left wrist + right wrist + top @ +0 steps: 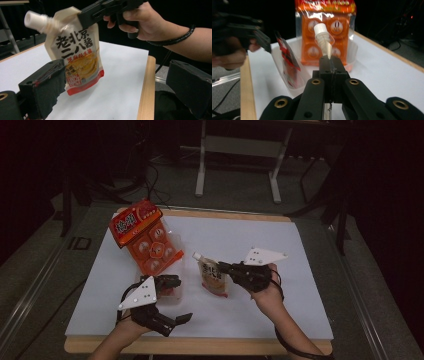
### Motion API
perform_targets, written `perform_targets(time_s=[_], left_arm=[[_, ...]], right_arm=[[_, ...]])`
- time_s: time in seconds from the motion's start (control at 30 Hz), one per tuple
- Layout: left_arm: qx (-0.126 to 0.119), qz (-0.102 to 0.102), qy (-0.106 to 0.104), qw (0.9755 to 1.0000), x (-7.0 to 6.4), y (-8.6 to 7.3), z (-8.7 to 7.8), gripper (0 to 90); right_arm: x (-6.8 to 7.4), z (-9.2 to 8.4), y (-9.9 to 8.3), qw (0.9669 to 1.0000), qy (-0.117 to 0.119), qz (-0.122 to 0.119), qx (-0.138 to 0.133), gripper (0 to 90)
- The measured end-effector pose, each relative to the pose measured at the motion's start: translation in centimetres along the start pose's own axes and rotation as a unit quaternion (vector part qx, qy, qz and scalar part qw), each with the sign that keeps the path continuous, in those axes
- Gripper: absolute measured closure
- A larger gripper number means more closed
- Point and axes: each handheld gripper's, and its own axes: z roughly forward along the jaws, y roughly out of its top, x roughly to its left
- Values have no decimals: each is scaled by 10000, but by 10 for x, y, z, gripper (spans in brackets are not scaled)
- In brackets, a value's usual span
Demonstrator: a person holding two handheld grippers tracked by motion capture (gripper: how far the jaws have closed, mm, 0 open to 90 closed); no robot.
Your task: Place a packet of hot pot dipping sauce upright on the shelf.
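Right tool [223, 267] clamping pouch [212, 277].

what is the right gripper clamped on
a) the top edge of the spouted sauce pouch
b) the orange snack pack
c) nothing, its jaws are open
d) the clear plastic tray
a: the right gripper has its jaws closed on the sauce pouch just below the spout.

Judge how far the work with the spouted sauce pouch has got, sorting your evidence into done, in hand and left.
Done: the right gripper is shut on the sauce pouch near its spout and holds it upright, lifted off the white table.
In hand: the left gripper, jaws open, sits at the clear tray beside the orange snack pack.
Left: the pouch is not yet set down anywhere; its destination cannot be told.
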Motion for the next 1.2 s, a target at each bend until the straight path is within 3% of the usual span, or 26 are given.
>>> perform_targets(time_s=[0.27,0.53,0.6,0.83,0.87,0.9,1.03,1.2], left_arm=[[-160,-45,14,9999,7,11,0,31],[-30,-66,96,9999,15,25,8,70],[-85,-112,80,9999,17,27,11,143],[-250,-94,-78,9996,22,37,16,270],[-250,-94,-78,9996,22,37,16,326],[-249,-22,-22,9997,22,39,17,326],[-227,14,-228,9995,24,42,20,490],[-144,147,-225,9995,24,43,24,658]], right_arm=[[13,-20,15,9994,208,-113,-263,898],[30,-32,27,9978,422,-312,-415,898],[33,-34,28,9974,492,-299,-437,898],[39,-35,28,9966,625,-313,-432,898],[39,-35,28,9966,625,-313,-432,898],[39,-35,28,9966,635,-311,-423,898],[40,-35,27,9964,678,-308,-400,898],[40,-34,26,9963,703,-315,-384,897]])
